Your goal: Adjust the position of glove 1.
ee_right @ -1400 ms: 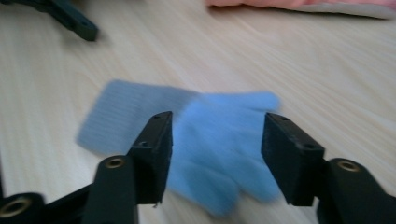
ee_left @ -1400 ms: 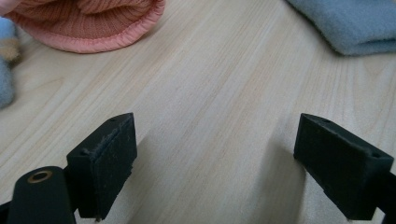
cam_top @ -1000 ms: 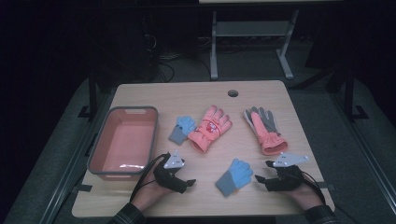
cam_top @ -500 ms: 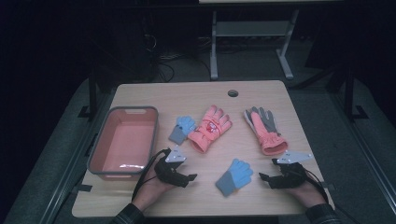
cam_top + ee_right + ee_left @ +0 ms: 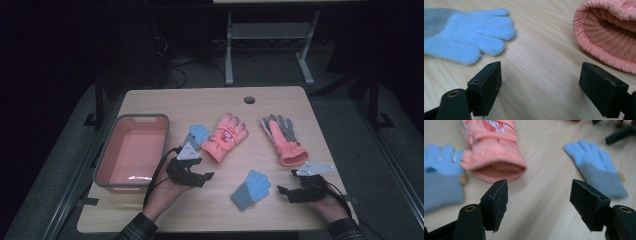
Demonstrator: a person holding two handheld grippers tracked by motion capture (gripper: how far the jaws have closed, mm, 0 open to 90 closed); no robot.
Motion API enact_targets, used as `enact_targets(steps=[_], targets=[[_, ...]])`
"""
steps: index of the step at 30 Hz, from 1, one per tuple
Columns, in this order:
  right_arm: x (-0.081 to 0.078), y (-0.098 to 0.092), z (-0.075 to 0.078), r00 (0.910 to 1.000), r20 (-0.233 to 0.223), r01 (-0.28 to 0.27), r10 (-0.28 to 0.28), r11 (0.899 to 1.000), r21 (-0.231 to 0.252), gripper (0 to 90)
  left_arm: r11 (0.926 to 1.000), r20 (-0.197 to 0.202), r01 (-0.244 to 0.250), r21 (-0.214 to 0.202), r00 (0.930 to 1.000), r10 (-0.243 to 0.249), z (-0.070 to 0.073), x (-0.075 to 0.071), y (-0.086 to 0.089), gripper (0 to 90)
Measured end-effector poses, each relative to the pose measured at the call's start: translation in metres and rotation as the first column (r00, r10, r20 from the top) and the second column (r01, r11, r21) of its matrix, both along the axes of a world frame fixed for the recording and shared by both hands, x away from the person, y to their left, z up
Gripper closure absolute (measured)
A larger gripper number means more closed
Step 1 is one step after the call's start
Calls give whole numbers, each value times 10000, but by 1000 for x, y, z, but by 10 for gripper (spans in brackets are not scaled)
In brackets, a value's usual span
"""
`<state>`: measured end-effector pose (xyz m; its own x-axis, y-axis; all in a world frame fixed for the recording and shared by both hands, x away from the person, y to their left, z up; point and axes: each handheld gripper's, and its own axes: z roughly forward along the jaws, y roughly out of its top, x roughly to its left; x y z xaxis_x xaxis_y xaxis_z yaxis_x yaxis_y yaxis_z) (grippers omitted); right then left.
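Item: small blue knit glove [image 5: 251, 188], flat on the wooden table [image 5: 280, 102] between left gripper [image 5: 202, 176] and right gripper [image 5: 284, 192], touching neither.
Material: soft, light, floppy fleece; likely to droop when lifted.
Suggested hold: pinch the grey cuff, or mid-palm.
Left gripper: jaws apart, nothing between them, lately narrowing.
Right gripper: jaws apart, empty.
Nearby: pink ski glove [image 5: 224, 137]; second blue glove [image 5: 198, 133]; pink-and-grey glove [image 5: 282, 138]; pink bin [image 5: 133, 151], well apart

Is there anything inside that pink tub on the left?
The tub looks empty: its pink floor shows bare with a bright glare patch. The strip behind its near wall is hidden.
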<state>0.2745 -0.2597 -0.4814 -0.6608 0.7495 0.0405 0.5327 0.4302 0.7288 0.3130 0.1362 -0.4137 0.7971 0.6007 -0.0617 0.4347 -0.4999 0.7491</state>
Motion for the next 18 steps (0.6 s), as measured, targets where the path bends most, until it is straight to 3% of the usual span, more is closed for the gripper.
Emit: enact_targets(steps=[6, 9, 18], targets=[[0, 0, 0, 10000, 1, -11, 11, 10000, -9, 179, 9982, -5, -599, -34, 9982, 599, 11, 19, -4, 344], [0, 0, 0, 10000, -6, -6, 6, 10000, -7, 179, 9968, -12, -781, 172, 9969, 782, 14, 29, -8, 356], [0, -1, 0, 10000, -25, 48, -48, 10000, -6, 178, 9863, 160, -1618, 333, 9868, 1613, 26, 66, -17, 421]])
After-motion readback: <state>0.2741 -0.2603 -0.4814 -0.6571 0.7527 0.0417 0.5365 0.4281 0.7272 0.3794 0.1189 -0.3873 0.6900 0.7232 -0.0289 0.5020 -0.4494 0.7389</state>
